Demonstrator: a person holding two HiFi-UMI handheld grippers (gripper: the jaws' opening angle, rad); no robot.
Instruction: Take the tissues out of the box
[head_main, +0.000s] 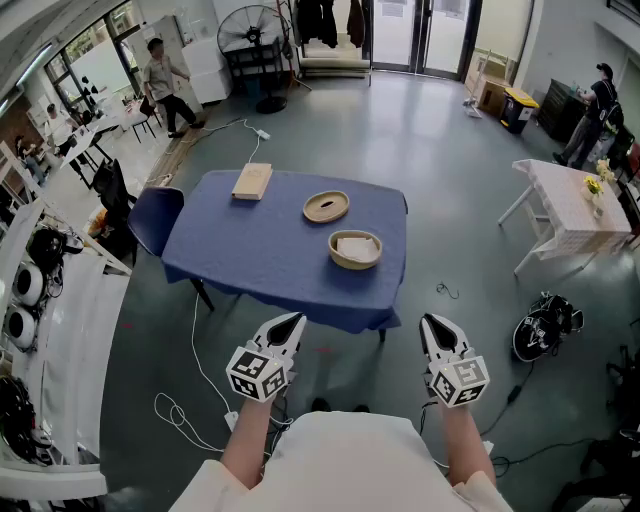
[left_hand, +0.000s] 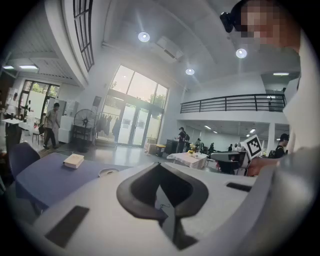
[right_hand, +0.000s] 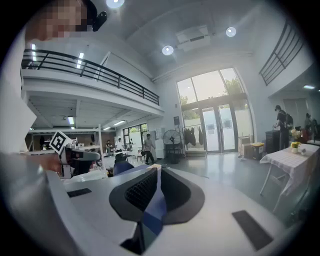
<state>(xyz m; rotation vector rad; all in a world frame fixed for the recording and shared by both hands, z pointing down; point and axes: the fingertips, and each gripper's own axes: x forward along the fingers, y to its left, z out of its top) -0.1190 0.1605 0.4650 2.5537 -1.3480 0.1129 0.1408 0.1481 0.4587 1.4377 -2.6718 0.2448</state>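
A flat tan tissue box (head_main: 252, 181) lies at the far left of the blue-covered table (head_main: 250, 255); the left gripper view also shows the tissue box (left_hand: 73, 160) on the cloth. A wooden bowl (head_main: 334, 252) on the table's right holds a white tissue (head_main: 357, 246). Both grippers hang in front of my body, short of the table's near edge and well apart from the box. My left gripper (head_main: 288, 322) (left_hand: 160, 167) is shut and empty. My right gripper (head_main: 435, 322) (right_hand: 157, 171) has its jaws together, nothing between them.
A shallow round wooden dish (head_main: 326, 206) sits mid-table. A blue chair (head_main: 152, 215) stands at the table's left end. A white table (head_main: 570, 205) and dark gear on the floor (head_main: 540, 330) are to the right. Cables (head_main: 180, 410) lie on the floor near my left.
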